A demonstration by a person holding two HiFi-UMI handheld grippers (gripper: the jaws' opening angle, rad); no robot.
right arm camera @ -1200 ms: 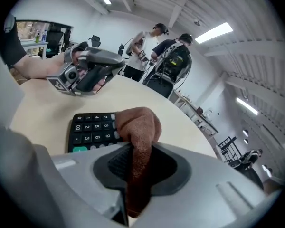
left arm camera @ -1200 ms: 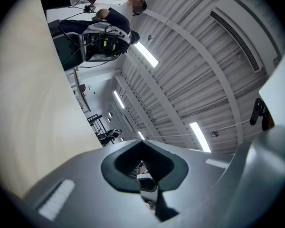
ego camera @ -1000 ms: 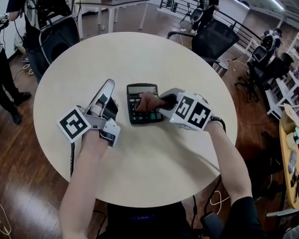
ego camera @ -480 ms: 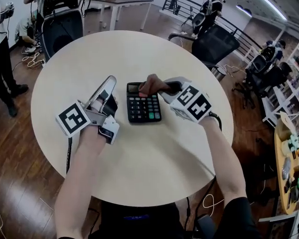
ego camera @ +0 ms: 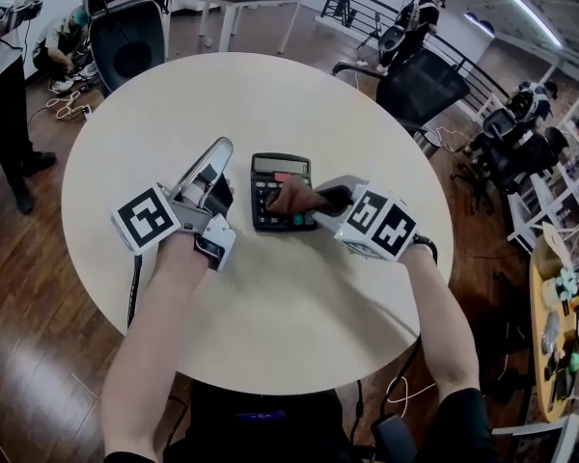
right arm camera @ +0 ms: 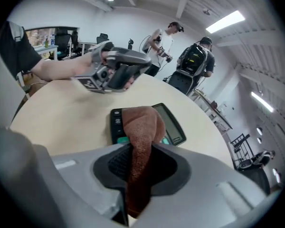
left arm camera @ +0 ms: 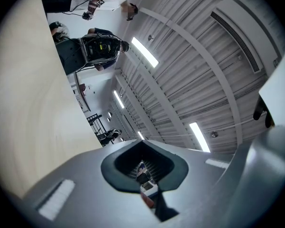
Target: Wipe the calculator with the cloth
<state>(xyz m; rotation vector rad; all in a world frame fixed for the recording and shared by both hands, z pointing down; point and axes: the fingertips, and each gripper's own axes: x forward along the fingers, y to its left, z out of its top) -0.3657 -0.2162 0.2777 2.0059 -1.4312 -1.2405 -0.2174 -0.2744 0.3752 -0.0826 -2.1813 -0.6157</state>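
Jaws on the right gripper (ego camera: 309, 199) were clamped on the brown cloth (ego camera: 288, 197), with a fold pinched between the pads and the loose end hanging ahead. Left gripper (ego camera: 218, 152) jaws were together with nothing between them, tips angled up off the table (ego camera: 270, 85).

The calculator (ego camera: 278, 168) lay flat near the table's middle, between the two grippers and just beside the left one. We couldn't tell whether they touched.

What changed: half a second before, the cloth sat up over the display end. Now it was back down on the keypad, with the display uncovered and readable as a grey strip. A second before, it had also been on the keys. So we logged one out-and-back stroke along the calculator's length. The left gripper hadn't moved, and the calculator looked to be in the same spot.

Our read for the task: wiping was under way, mid-stroke, and both display and keys had had at least one pass. The left column of keys looked less covered. The calculator wasn't visibly pinned, so a harder drag could slide it.
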